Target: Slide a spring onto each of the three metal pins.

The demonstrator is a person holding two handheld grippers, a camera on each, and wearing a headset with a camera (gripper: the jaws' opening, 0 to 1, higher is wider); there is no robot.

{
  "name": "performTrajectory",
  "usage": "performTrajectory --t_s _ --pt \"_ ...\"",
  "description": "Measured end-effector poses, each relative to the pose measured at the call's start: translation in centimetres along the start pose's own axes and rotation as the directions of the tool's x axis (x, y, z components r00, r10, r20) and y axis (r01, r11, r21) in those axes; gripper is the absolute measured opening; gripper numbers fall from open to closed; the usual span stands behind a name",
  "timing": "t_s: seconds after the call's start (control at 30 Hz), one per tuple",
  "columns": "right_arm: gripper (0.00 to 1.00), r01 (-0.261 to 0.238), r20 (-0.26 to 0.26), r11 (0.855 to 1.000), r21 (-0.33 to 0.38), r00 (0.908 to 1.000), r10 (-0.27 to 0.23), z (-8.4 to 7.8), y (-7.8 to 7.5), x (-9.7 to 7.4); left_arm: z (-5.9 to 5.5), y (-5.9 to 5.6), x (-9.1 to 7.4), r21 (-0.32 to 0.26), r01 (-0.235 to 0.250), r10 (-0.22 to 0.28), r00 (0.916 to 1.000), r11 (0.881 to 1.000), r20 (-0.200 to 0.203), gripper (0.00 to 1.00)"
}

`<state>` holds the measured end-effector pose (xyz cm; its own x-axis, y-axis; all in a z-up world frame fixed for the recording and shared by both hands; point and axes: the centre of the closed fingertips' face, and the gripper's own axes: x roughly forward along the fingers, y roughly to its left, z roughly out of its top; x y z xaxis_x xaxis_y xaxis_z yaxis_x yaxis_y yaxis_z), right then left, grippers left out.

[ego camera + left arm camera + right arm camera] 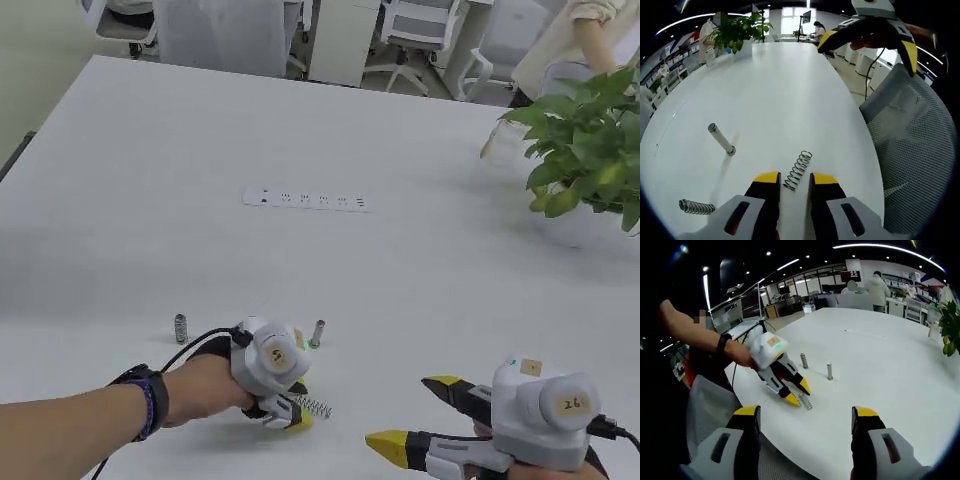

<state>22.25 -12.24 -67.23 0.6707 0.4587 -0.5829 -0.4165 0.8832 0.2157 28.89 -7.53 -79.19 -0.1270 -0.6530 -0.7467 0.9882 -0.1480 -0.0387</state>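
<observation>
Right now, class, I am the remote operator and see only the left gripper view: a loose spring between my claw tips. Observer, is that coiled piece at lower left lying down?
Observer: No. In the right gripper view the coiled piece stands upright, beside the bare pin.
Operator: Is my right claw holding anything?
Observer: The right claw is open, nothing between its jaws.
Operator: Anything farther out?
Observer: A white power strip lies farther up the table.
</observation>
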Motion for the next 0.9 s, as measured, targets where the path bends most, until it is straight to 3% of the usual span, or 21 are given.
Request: performTrajectory --t_s 0.27,0.43,0.9 --pt "0.72 -0.006 0.001 1.0 -0.001 1.0 0.006 0.1 0.1 0.1 -0.6 -0.1 -0.5 0.031 -0.014 0.015 0.9995 0.999 -0.029 0.04" --pt "0.71 -0.012 -0.002 1.0 -0.001 0.9999 0.012 0.0 0.2 0.4 -1.1 -0.1 -0.9 -0.007 -0.019 0.018 0.9989 1.0 -0.044 0.02" --pt "0.7 -0.04 -0.009 0.999 -0.006 0.9992 0.04 0.1 0.8 1.1 -2.3 0.0 -3.2 -0.109 -0.082 0.082 0.9966 0.991 0.002 0.02"
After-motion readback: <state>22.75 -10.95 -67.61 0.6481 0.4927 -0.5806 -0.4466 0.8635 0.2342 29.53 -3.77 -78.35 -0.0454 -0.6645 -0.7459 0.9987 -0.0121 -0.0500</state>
